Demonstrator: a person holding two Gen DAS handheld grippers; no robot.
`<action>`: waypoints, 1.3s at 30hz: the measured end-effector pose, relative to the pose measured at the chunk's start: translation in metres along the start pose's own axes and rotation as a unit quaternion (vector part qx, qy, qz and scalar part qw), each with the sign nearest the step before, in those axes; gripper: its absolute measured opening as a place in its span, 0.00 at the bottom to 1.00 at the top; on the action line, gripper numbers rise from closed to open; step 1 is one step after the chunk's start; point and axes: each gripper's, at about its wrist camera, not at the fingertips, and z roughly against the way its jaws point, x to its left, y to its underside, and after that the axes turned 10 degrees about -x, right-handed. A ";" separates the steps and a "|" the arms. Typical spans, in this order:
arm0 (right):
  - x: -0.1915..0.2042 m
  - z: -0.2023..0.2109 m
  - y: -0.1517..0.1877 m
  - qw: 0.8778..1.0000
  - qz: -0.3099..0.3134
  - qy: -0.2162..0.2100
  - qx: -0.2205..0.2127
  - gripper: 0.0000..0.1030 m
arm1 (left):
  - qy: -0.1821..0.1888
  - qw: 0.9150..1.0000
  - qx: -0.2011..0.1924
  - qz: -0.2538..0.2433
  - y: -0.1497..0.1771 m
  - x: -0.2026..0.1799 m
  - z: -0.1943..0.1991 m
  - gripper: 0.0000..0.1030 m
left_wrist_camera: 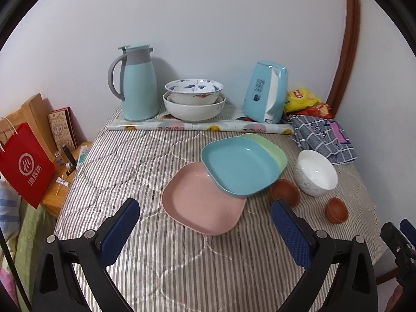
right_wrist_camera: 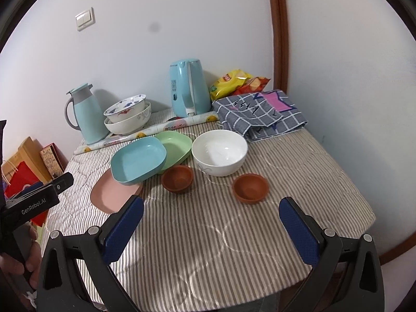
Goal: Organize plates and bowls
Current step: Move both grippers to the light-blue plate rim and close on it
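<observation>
A pink plate lies on the striped table. A blue plate rests tilted on it and on a green plate. A white bowl and two small brown bowls sit to the right. My left gripper is open and empty, just before the pink plate. My right gripper is open and empty above the table's front, short of the brown bowls and white bowl. The plates also show in the right wrist view: blue, green, pink.
Two stacked patterned bowls, a blue thermos and a blue kettle stand at the back wall by a rolled mat. A checked cloth and snack bag lie back right. A red bag stands left.
</observation>
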 end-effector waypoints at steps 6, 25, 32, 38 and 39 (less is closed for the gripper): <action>0.015 -0.039 -0.009 1.000 0.008 -0.012 0.020 0.98 | -0.006 1.000 0.020 0.014 -0.007 0.016 -0.036 0.92; 0.059 -0.139 -0.018 0.997 0.039 -0.037 0.064 0.79 | 0.029 0.996 0.075 0.032 -0.018 0.027 -0.137 0.65; 0.074 -0.179 -0.025 0.995 0.043 -0.050 0.079 0.64 | 0.044 0.995 0.079 0.030 -0.029 0.023 -0.169 0.57; 0.084 -0.204 -0.022 0.993 0.054 -0.051 0.096 0.56 | 0.056 0.994 0.092 0.025 -0.032 0.017 -0.196 0.50; 0.084 -0.208 -0.021 0.992 0.054 -0.050 0.099 0.56 | 0.058 0.994 0.094 0.026 -0.032 0.015 -0.200 0.49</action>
